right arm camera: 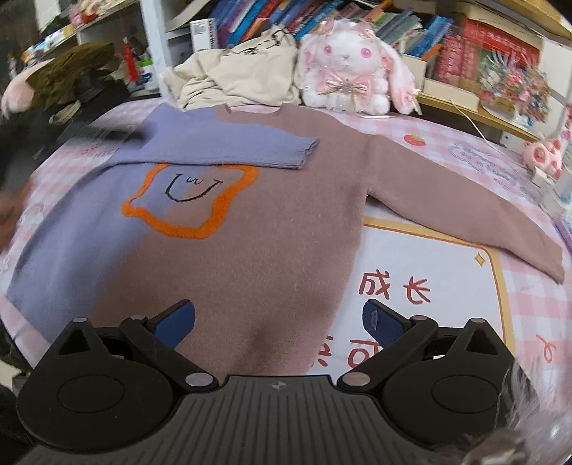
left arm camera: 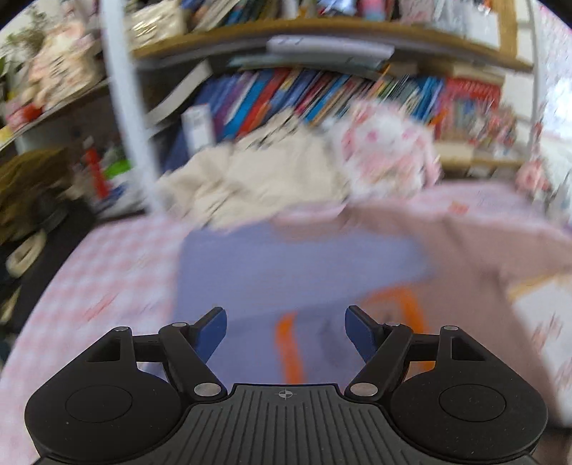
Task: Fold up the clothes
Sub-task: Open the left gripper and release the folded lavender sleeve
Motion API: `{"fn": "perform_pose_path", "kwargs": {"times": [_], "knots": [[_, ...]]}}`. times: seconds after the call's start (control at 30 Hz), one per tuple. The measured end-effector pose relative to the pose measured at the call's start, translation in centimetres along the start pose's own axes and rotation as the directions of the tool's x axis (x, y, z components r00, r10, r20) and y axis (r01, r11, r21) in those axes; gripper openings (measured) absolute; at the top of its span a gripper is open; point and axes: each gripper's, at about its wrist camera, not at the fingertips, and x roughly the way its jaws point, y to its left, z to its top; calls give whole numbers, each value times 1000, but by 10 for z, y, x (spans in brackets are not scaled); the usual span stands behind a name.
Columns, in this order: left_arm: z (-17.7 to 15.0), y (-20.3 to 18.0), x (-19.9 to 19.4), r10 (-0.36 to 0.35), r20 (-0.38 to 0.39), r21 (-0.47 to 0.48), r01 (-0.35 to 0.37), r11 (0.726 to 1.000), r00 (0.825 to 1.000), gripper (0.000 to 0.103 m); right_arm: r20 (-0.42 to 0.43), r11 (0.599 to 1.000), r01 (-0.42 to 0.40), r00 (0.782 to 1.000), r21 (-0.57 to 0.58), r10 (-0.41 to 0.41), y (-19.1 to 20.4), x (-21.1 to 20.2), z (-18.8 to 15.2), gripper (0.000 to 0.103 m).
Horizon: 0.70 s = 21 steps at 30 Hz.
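A sweater [right arm camera: 257, 243], half lilac and half dusty pink with an orange toast outline and a smile, lies flat on the pink checked bedsheet [right arm camera: 464, 143]. Its lilac sleeve [right arm camera: 228, 150] is folded across the chest; the pink sleeve [right arm camera: 464, 214] stretches out to the right. My right gripper [right arm camera: 279, 322] hovers open over the sweater's lower hem, nothing between its fingers. In the blurred left wrist view my left gripper [left arm camera: 286, 327] is open above the lilac side of the sweater [left arm camera: 271, 272], holding nothing.
A crumpled cream garment [right arm camera: 236, 78] and a white plush rabbit [right arm camera: 350, 68] sit at the far edge of the bed. Bookshelves [right arm camera: 393, 21] stand behind. A small pink toy [right arm camera: 543, 153] lies at the right. A dark blurred shape [right arm camera: 89, 136] crosses the left side.
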Motion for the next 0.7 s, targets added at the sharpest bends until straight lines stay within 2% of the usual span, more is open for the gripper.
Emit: {"fn": "perform_pose_path", "kwargs": {"times": [0.13, 0.27, 0.37, 0.4, 0.43, 0.57, 0.7], "knots": [[-33, 33, -17, 58, -69, -51, -62, 997, 996, 74, -9, 997, 28, 1000, 68, -28, 3, 0, -2, 97], [-48, 67, -27, 69, -80, -117, -78, 990, 994, 73, -31, 990, 84, 996, 115, -81, 12, -5, -8, 82], [-59, 90, -31, 48, -93, -173, -64, 983, 994, 57, -54, 983, 127, 991, 135, -121, 20, -8, -14, 73], [-62, 97, -31, 38, -105, -188, -57, 981, 994, 47, -62, 980, 141, 989, 138, -133, 24, -10, -17, 69], [-66, 103, -29, 31, -122, -193, -55, 980, 992, 43, -67, 978, 151, 987, 142, -143, 27, -11, -20, 67], [-82, 117, -25, 27, -163, -189, -58, 980, 986, 36, -83, 963, 192, 980, 187, -180, 33, -16, -29, 63], [-90, 126, -20, -26, -185, -209, -14, 978, 982, 18, -113, 944, 227, 972, 240, -205, 33, -17, -38, 53]]}}
